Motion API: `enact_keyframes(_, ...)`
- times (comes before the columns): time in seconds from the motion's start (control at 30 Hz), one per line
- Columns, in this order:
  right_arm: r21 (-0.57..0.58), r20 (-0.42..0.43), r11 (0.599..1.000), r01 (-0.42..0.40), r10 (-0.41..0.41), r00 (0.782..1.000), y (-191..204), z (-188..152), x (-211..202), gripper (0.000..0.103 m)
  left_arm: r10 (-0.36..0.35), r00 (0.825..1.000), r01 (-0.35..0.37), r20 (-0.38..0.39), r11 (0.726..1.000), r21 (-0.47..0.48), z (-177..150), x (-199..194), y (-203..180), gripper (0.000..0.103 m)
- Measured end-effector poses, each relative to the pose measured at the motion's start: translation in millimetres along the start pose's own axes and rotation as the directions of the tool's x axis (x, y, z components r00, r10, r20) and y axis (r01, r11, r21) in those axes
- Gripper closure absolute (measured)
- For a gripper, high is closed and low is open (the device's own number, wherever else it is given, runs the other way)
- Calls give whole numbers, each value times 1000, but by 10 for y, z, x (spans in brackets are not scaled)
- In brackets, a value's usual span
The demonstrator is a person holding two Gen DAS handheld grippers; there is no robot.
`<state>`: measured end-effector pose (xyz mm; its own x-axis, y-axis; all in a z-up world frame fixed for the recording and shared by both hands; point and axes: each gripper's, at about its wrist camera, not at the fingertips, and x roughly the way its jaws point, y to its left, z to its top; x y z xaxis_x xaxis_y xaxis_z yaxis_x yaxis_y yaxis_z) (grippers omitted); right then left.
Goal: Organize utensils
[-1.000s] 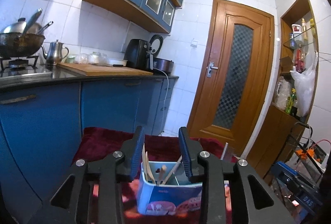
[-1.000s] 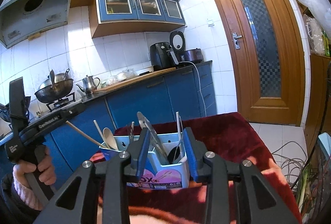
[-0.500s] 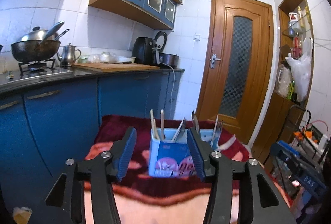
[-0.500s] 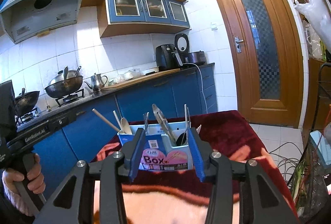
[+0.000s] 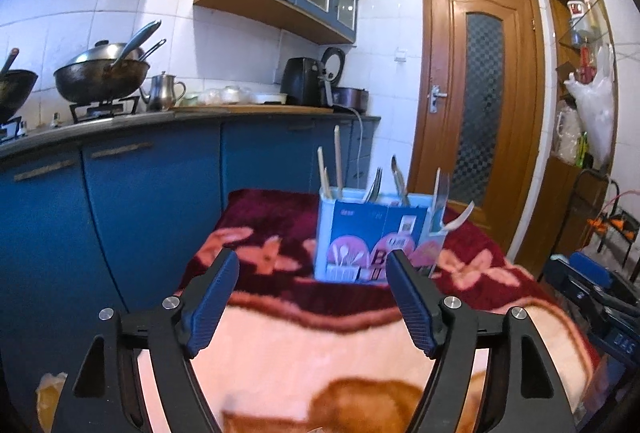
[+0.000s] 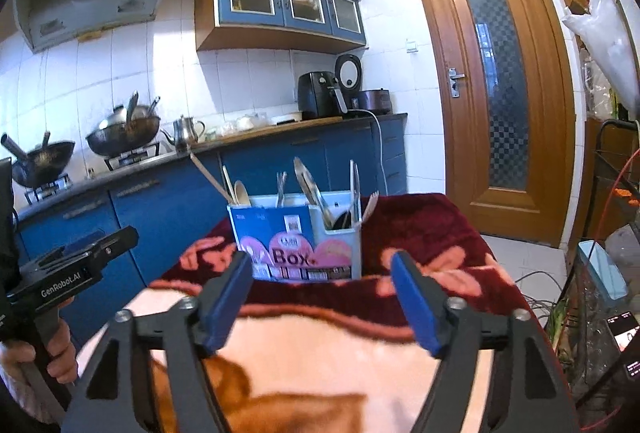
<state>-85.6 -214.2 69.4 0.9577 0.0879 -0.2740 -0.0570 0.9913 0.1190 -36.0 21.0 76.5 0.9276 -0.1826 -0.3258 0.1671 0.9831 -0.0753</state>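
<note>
A light blue utensil box (image 5: 372, 239) printed with pink shapes stands on a table covered by a red and pink floral blanket (image 5: 320, 353). It also shows in the right wrist view (image 6: 296, 237). Chopsticks (image 5: 337, 161), a wooden spoon (image 6: 241, 193), metal cutlery (image 6: 310, 189) and a white plastic spoon (image 5: 460, 219) stand in its compartments. My left gripper (image 5: 312, 273) is open and empty, short of the box. My right gripper (image 6: 322, 275) is open and empty, also short of the box.
Blue kitchen cabinets (image 5: 140, 193) run along the left with woks (image 5: 100, 77) and a kettle on the counter. A wooden door (image 6: 496, 93) is behind. The left handle with a hand on it (image 6: 52, 297) shows at the right view's left edge. Clutter and cables (image 6: 600, 313) lie right.
Both grippers have pulled back from the box and their jaws have opened wider. The box now stands farther off, clear of the fingers.
</note>
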Motion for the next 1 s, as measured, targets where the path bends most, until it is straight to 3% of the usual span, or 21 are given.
enact_keyframes(0.3, 22, -23, 999, 36, -35, 999, -92, -418, 127, 2, 52, 998, -52, -25, 999, -7, -346, 210, 51, 25)
enact_keyframes(0.6, 12, -17, 995, 102, -102, 995, -197, -623, 263, 1, 101, 995, -101, 0, 995, 16, -562, 324, 27, 25)
enact_keyframes(1.0, 34, 6, 994, 108, -108, 994, -252, -675, 257, 0, 118, 993, -118, 4, 992, 39, -645, 369, -26, 25)
